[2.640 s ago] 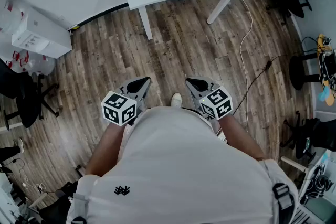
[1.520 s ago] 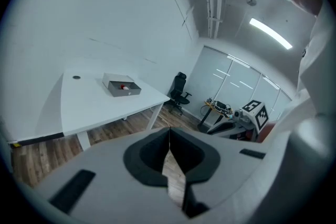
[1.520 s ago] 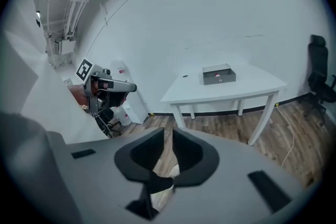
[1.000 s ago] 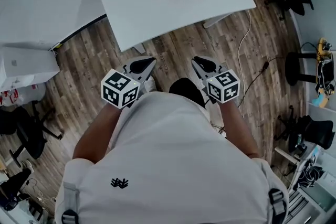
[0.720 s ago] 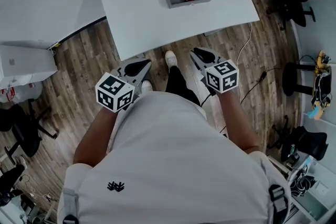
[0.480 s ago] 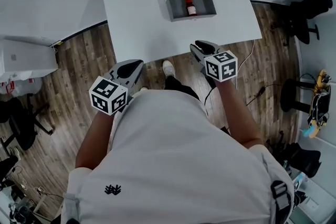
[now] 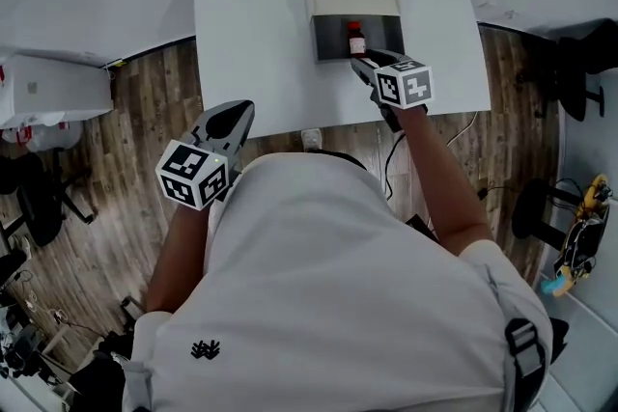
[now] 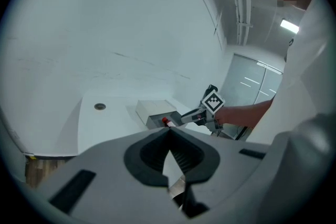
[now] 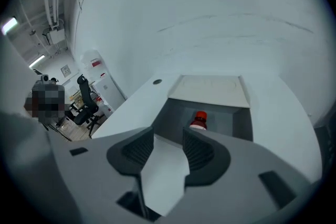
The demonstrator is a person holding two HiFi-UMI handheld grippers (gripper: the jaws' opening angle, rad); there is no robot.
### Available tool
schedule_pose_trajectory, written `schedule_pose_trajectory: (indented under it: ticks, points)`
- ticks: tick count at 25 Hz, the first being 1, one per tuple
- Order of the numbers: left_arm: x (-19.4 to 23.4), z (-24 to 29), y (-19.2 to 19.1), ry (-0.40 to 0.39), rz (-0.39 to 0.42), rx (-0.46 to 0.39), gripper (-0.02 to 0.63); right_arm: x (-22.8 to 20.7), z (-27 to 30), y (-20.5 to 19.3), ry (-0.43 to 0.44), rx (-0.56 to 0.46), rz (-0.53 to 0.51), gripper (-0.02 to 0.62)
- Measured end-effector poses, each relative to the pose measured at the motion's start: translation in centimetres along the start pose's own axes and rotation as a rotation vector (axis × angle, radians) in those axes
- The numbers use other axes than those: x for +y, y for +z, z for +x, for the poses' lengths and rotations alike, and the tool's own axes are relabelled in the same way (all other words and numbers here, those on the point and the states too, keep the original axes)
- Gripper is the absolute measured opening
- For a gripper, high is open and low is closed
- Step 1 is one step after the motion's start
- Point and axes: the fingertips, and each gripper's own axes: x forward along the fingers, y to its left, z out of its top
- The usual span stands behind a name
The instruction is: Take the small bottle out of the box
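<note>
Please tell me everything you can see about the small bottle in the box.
The small bottle with a red cap and a white label stands upright on the floor of the open grey box, which lies on the white table. Only the box touches it. The right gripper is just in front, jaws opening, nothing between them.

I see an office: a white desk [image 7: 251, 43] at twelve o'clock, plank floor [image 7: 126, 140] beneath, a black swivel chair [image 7: 43, 198] at nine o'clock, another chair [image 7: 579, 63] at two.
</note>
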Motion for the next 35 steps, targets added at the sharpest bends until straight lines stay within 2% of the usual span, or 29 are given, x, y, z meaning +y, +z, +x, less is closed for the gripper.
schedule_pose_trajectory:
  ticks: [8, 13, 28, 35]
  points:
    - [0.9, 1.3, 0.6, 0.101, -0.050, -0.006, 0.006, -3.7, 4.8, 0.0, 0.007, 0.138, -0.010, 0.238]
    - [1.3, 2.3, 0.8, 0.129, -0.068, 0.002, 0.006, -5.3, 6.8, -0.5, 0.010, 0.213, 0.001, 0.270]
    - [1.7, 1.8, 0.5, 0.193, -0.112, -0.006, 0.006, -6.4, 10.0, -2.1, -0.010, 0.413, -0.031, 0.278]
    - [2.2, 1.1, 0.0, 0.202, -0.122, -0.011, 0.006, -6.2, 10.5, -2.3, -0.014, 0.438, -0.049, 0.271]
